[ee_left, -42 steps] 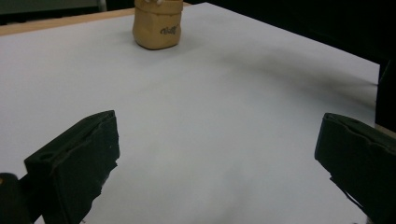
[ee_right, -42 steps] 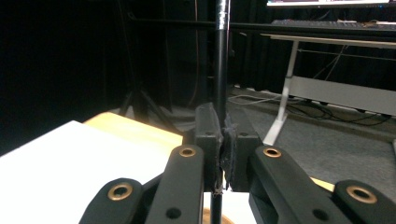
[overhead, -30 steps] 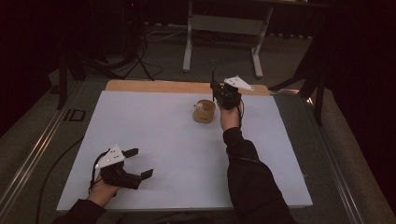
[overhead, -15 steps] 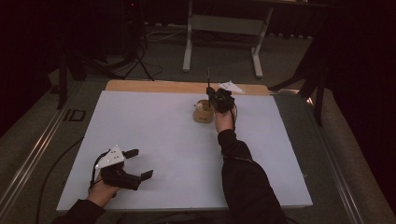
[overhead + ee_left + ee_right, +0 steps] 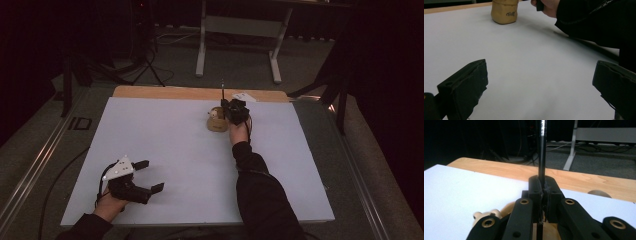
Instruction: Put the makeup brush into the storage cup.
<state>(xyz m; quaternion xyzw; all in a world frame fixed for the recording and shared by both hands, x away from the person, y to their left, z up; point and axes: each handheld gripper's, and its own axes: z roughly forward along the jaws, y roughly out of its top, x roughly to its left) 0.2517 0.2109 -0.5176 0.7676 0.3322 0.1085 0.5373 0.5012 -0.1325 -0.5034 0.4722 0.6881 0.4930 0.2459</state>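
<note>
A tan pouch (image 5: 215, 122) with dark lettering (image 5: 504, 11) stands at the far middle of the white board (image 5: 170, 145). My right gripper (image 5: 234, 111) hangs just to its right and slightly over it, shut on a thin black rod (image 5: 542, 150) that stands upright between the jaws (image 5: 222, 92). Pale rounded pieces (image 5: 485, 215) show below the jaws in the right gripper view. My left gripper (image 5: 152, 176) rests near the front left of the board, jaws wide apart (image 5: 541, 82) with nothing between them.
A wooden strip (image 5: 165, 92) runs along the board's far edge. A rounded tan shape (image 5: 599, 193) sits by that edge. Beyond the table stand a white-legged frame (image 5: 240, 30) and dark tripod legs (image 5: 145, 65).
My right hand has sunk with the rod and shifted slightly left, closer over the pouch. The left gripper has stayed put.
</note>
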